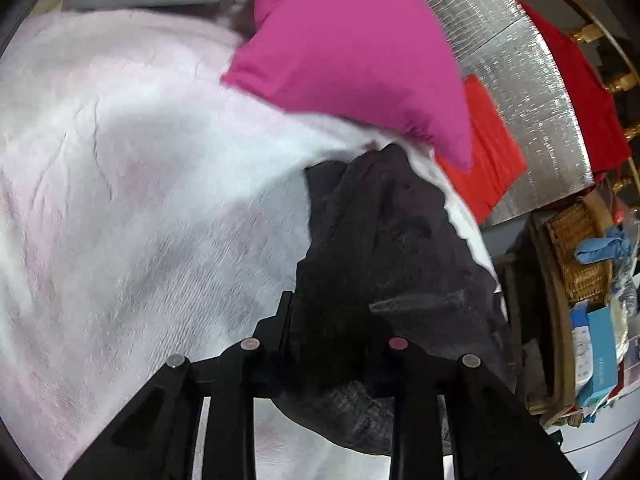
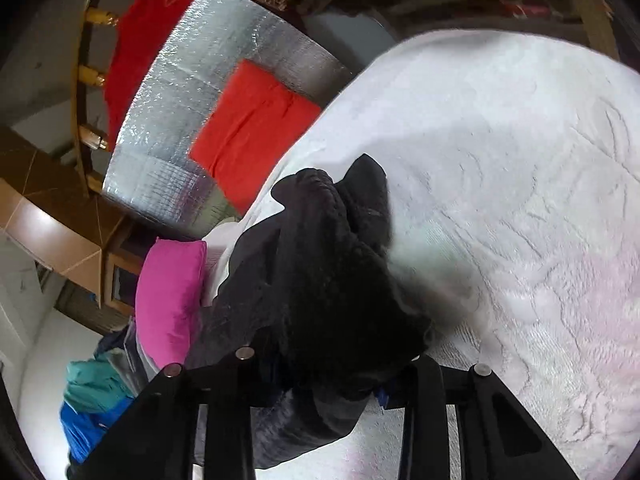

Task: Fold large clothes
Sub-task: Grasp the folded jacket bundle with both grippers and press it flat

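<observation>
the dark garment lies bunched on the pale pink-white bedspread, near the edge of the bed, and both grippers have hold of it. in the left wrist view the left gripper has its jaws drawn narrow with a thick fold of the dark cloth pinched between them; more of the cloth trails away ahead of the fingers towards the magenta pillow. in the right wrist view the same garment rises in a fuzzy black heap straight out of the right gripper, whose jaws are likewise narrow and clamped on the fabric; the fingertips themselves are buried in it.

beside the bed lies a silver quilted mat with a folded red-orange cloth flat on it and a darker red cloth along its far side. the magenta pillow sits at the edge of the bed, touching the bedspread. a wicker basket stands beyond the mat, and teal and blue clothes lie piled on the floor.
</observation>
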Demonstrator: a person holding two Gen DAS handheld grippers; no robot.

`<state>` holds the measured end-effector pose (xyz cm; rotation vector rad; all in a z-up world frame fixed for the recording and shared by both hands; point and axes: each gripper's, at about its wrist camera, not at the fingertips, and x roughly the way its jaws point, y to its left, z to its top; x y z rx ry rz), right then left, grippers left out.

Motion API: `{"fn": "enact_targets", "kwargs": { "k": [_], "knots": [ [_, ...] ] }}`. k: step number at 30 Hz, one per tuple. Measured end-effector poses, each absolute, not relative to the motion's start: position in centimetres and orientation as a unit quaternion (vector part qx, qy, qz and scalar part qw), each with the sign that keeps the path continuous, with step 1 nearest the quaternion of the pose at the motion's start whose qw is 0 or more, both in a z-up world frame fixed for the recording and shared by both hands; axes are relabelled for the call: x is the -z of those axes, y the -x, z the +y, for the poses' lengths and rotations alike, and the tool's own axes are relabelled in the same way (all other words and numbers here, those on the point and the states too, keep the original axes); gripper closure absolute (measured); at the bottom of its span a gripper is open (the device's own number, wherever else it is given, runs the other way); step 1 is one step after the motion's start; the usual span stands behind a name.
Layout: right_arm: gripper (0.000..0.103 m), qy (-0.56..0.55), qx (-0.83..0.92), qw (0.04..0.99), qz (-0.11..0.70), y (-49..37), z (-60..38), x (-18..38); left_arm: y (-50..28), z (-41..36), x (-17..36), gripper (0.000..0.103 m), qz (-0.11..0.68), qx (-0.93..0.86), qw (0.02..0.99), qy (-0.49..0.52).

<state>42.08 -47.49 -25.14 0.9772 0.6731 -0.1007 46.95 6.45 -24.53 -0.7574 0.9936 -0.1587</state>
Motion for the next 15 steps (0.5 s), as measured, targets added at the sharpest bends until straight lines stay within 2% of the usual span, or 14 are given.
{"fn": "enact_targets", "kwargs": {
  "k": [1, 2, 5, 6, 7, 9, 15],
  "knots": [
    [0.067, -0.471, 0.054, 0.815, 0.333, -42.3, -47.7, 26.2, -46.9, 6.5, 25.2, 0.070, 0.473, 0.070, 0.801, 0.359],
    [0.065, -0.490, 0.054, 0.800, 0.342, -42.2, -48.0, 27.3, -46.7, 6.7, 25.6, 0.060, 0.476, 0.063, 0.796, 0.369],
    [0.050, -0.542, 0.042, 0.772, 0.329, -41.2, -48.8, 28.4, -45.6, 7.6, 25.8, 0.048, 0.481, 0.066, 0.776, 0.402],
    [0.039, -0.552, 0.037, 0.767, 0.324, -40.8, -49.0, 28.3, -45.1, 7.9, 25.6, 0.044, 0.481, 0.066, 0.774, 0.406],
    [0.034, -0.556, 0.032, 0.767, 0.318, -40.5, -48.9, 28.2, -44.4, 8.2, 25.2, 0.042, 0.474, 0.064, 0.778, 0.407],
    [0.033, -0.547, 0.025, 0.777, 0.310, -39.6, -48.9, 27.4, -42.5, 8.6, 24.3, 0.025, 0.457, 0.054, 0.791, 0.404],
    [0.032, -0.548, 0.004, 0.773, 0.318, -38.1, -47.9, 28.0, -40.0, 7.3, 25.1, 0.018, 0.469, 0.093, 0.758, 0.443]
  ]
}}
